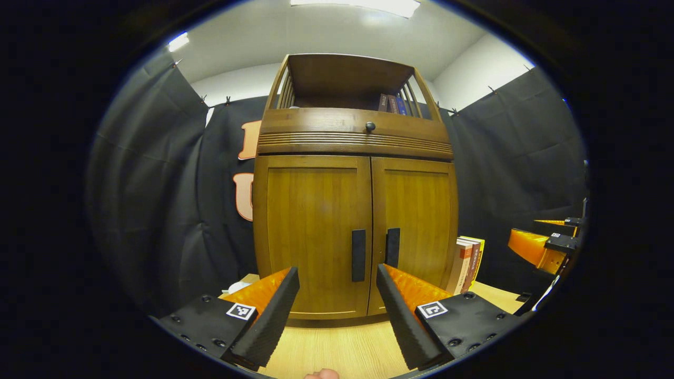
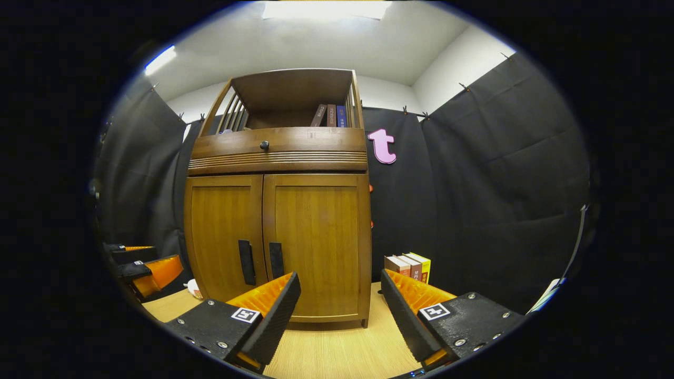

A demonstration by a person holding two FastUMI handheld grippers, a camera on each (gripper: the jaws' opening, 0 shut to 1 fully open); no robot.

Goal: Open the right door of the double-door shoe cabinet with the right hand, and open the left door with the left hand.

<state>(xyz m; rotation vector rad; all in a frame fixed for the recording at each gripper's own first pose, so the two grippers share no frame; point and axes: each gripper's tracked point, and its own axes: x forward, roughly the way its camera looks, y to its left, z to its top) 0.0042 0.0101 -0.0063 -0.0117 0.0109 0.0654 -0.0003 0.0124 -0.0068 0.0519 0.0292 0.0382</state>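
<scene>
Both doors of the shoe cabinet (image 1: 355, 184) stand closed on the table (image 1: 337, 347). Left gripper (image 1: 337, 310) and right gripper (image 2: 339, 316) wait wide open, empty, facing the handles (image 1: 358, 255) for an easy reach.

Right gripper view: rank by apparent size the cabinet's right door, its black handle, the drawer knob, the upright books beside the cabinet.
1. Right door
2. Upright books, taken as a group
3. Right door's black handle
4. Drawer knob

No close calls; all stand at a similar distance from the camera.

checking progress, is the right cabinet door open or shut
Shut: the right door sits flush beside the left door, no gap showing.
</scene>
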